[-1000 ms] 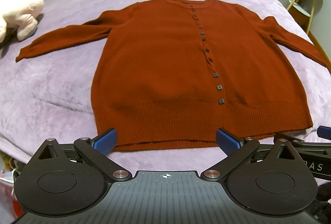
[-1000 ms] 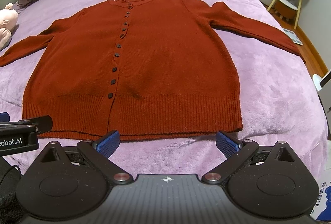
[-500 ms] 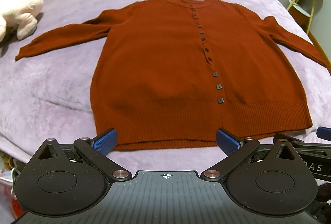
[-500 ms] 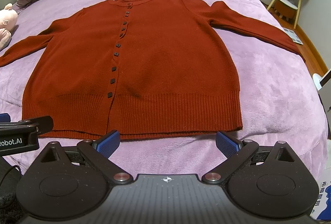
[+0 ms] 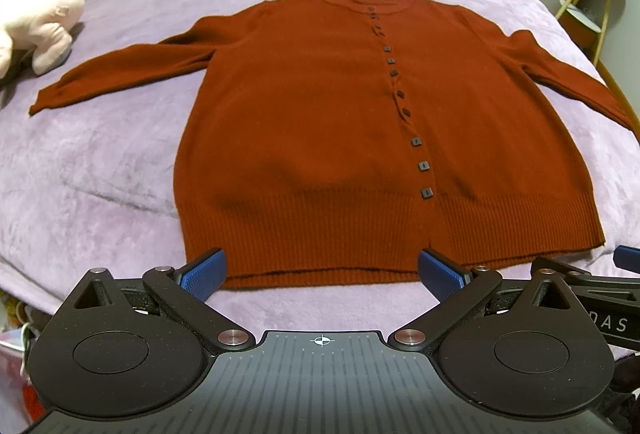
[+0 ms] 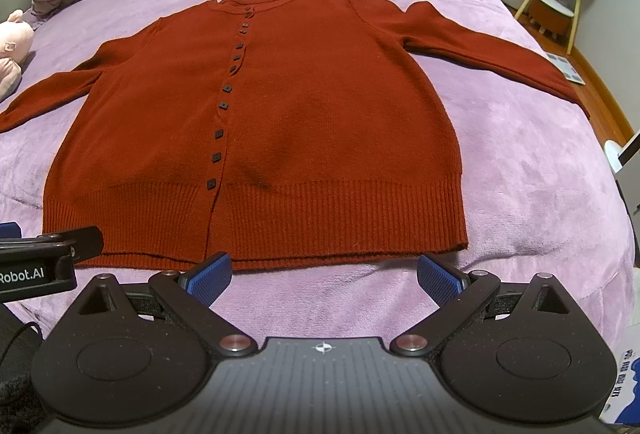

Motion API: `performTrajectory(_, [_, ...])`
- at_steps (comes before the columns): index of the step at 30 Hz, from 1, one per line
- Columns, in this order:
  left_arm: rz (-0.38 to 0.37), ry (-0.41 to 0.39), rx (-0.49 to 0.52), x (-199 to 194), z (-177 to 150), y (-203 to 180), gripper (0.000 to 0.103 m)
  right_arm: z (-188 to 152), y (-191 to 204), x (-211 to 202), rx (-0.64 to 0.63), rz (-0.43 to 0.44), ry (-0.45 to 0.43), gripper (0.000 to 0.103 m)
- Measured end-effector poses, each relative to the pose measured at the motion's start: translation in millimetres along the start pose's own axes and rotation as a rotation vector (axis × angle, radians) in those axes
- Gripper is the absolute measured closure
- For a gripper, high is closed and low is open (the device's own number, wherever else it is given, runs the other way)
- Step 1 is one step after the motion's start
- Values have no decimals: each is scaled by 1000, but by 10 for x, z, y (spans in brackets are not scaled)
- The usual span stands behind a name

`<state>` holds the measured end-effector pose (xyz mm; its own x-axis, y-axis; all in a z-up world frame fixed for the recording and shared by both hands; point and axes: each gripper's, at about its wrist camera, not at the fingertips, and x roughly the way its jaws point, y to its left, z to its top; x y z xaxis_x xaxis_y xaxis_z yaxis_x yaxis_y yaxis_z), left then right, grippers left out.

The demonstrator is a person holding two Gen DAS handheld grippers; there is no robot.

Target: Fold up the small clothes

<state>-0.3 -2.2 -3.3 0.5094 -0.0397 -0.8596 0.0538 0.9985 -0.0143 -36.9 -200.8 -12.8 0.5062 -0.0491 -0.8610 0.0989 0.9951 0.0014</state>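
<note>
The red cardigan (image 5: 320,137) lies flat on the bed (image 5: 100,169), both grippers (image 5: 320,270) (image 6: 324,274) wait near its bottom edge, jaws apart and empty, so grabbing a sleeve probably comes next.

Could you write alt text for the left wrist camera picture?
A rust-red buttoned knit cardigan lies flat, sleeves spread, on a lilac plush bedspread. The open left hand-held gripper hovers near its hem; a pink stuffed toy lies far left.
</note>
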Motion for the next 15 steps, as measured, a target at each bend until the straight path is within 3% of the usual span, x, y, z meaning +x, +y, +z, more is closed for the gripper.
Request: performTrajectory(15, [0, 5, -4, 12, -3, 14, 0, -5, -15, -6, 9, 0, -6, 4])
